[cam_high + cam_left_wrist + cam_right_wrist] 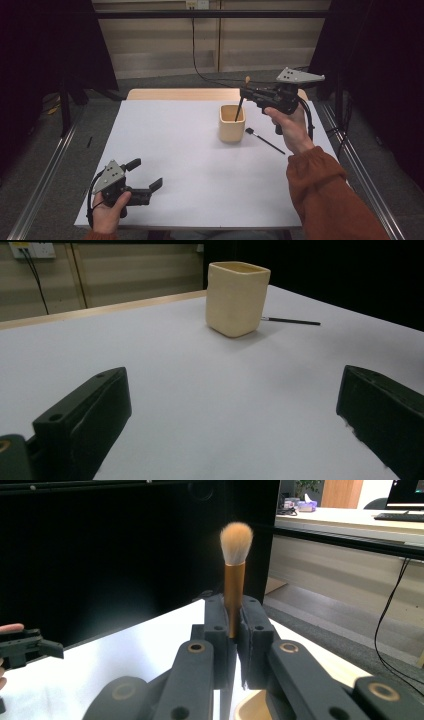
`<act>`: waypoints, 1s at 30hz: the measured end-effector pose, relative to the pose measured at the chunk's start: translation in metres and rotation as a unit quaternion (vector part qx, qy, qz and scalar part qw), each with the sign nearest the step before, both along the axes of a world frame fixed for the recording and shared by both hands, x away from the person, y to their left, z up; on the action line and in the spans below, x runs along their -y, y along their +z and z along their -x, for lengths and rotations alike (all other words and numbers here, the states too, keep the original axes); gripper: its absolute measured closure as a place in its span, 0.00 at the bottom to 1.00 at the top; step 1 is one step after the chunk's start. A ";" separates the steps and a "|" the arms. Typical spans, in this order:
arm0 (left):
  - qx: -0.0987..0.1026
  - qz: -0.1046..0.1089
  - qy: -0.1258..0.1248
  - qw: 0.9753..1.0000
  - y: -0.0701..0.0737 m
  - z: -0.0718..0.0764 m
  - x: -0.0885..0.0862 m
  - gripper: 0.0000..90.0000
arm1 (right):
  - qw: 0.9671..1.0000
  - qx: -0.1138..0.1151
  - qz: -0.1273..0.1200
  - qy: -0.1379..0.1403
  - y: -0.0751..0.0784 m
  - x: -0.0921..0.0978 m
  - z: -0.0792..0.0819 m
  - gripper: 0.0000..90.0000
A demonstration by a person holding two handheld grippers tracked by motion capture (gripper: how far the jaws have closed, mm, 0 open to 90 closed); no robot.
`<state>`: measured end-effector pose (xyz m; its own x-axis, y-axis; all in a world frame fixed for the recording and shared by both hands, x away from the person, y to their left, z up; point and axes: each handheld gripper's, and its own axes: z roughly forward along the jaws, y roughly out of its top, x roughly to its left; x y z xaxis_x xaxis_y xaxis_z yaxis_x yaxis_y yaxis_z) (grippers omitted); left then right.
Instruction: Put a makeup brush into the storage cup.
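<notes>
From above, the right gripper (pixel 243 93) is clamped on a makeup brush (pixel 240 105) whose handle dips into the beige cup (pixel 232 123); a second brush (pixel 265 140) lies at the cup's four o'clock. The left gripper (pixel 148 181), at seven o'clock, gapes wide.

Left gripper view: jaws far apart, cup (pixel 237 297) at twelve o'clock.

Right gripper view: jaws pinch the brush (pixel 234 580), bristles up.

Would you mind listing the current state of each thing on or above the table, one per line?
Right gripper: shut on the makeup brush.
Makeup brush: held upright, bristles up, handle dipping into the cup.
Cup: upright on the table, open at the top.
Thin black brush: lying flat beside the cup, untouched.
Left gripper: open, holding nothing, low over the table's near left.
</notes>
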<state>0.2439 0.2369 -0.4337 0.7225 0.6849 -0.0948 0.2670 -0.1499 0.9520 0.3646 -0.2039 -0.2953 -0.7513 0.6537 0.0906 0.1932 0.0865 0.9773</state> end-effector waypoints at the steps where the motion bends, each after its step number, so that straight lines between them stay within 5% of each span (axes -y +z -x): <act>1: 0.000 0.001 0.000 1.000 0.000 0.000 0.000 0.01 | 1.000 0.002 0.000 -0.001 0.001 0.000 -0.002 0.94; 30: 0.002 0.000 -0.004 1.000 0.001 0.002 0.001 0.01 | 0.999 -0.005 0.019 -0.036 0.008 -0.009 -0.044 0.94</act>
